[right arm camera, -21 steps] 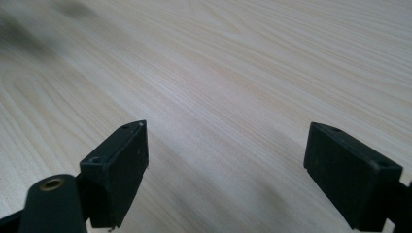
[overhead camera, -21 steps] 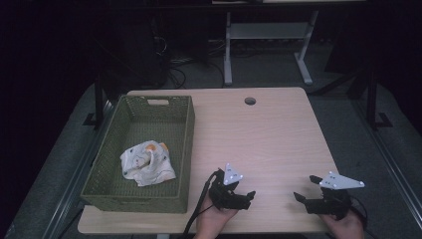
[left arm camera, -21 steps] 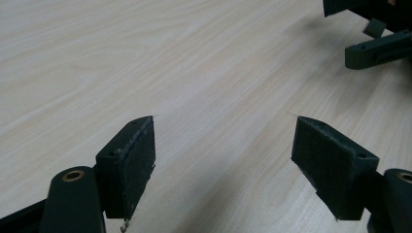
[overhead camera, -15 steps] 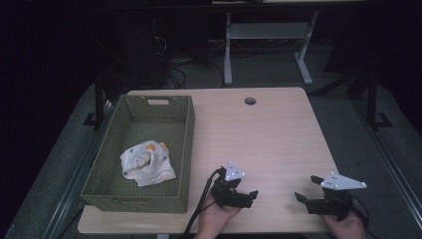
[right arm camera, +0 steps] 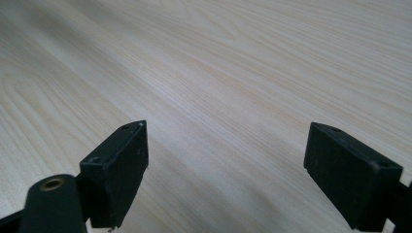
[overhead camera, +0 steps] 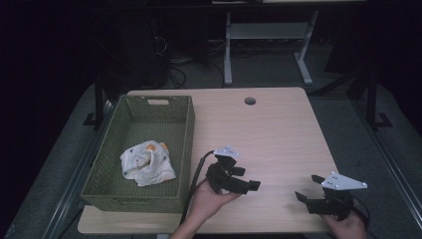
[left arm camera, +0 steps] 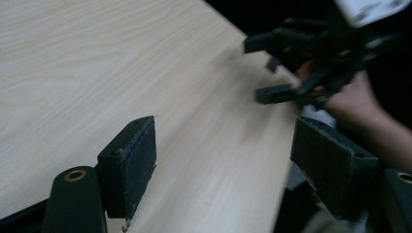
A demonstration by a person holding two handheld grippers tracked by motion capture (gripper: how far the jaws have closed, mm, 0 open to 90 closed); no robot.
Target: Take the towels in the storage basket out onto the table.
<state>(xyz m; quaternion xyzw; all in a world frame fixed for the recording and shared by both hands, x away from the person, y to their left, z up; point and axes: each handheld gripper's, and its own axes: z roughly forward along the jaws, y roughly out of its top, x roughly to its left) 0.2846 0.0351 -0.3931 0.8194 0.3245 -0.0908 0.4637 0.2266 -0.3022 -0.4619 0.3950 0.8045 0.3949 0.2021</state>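
My left gripper [overhead camera: 247, 178] is held in a hand near the table's front edge, just right of the basket, jaws pointing right. In the left gripper view it [left arm camera: 223, 131] stands open over bare wood with nothing between its pads. My right gripper [overhead camera: 307, 188] sits at the front right corner, jaws pointing left toward the other one. Its own view shows it [right arm camera: 226, 126] wide open above the tabletop. The right gripper [left arm camera: 311, 58] and its hand also appear far off in the left gripper view.
A green woven basket [overhead camera: 107, 169] stands along the table's left side and holds a crumpled white cloth [overhead camera: 147, 163] with orange marks. The light wooden table [overhead camera: 268, 134] has a cable hole [overhead camera: 250, 101] near its far edge. Dark floor, cables and a stand lie beyond.
My left gripper has shifted a little away from the front edge and turned its jaws more to the right. The right gripper has barely moved.
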